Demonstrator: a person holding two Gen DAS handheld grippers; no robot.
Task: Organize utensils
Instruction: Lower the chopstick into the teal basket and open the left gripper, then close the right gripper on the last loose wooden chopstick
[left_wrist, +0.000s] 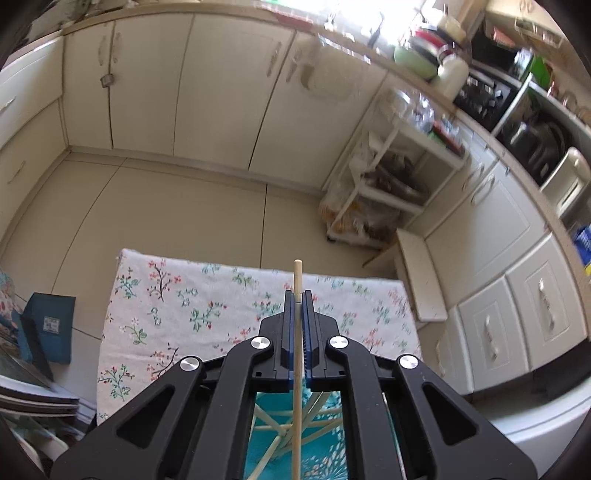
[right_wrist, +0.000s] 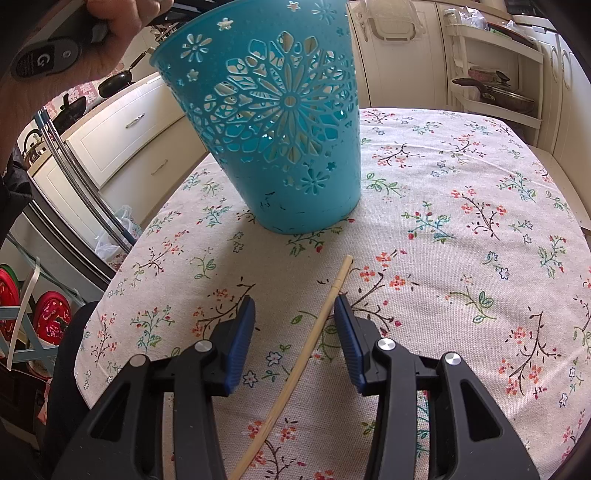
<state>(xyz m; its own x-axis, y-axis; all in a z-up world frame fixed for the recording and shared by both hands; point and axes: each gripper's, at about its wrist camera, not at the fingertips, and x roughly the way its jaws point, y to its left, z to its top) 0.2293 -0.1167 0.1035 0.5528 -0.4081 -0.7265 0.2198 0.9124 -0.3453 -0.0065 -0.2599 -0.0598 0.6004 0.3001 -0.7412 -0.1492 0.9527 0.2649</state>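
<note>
My left gripper (left_wrist: 297, 295) is shut on a wooden chopstick (left_wrist: 297, 280), held above a turquoise cut-out basket (left_wrist: 332, 454) where several more chopsticks (left_wrist: 269, 428) lie crossed. In the right wrist view the same turquoise basket (right_wrist: 284, 122) stands on the floral tablecloth (right_wrist: 461, 229). A single chopstick (right_wrist: 314, 339) lies on the cloth between the fingers of my right gripper (right_wrist: 295, 306), close to the right finger. That gripper is open, its pads apart from the stick. A hand (right_wrist: 92, 44) holds the left tool above the basket at the top left.
The floral-cloth table (left_wrist: 166, 295) ends at a tiled floor. White cabinets (left_wrist: 221, 92) ring the room. A white rack with pans (right_wrist: 495, 92) stands beyond the table's far right corner. Books and a blue box (left_wrist: 48, 325) sit to the left.
</note>
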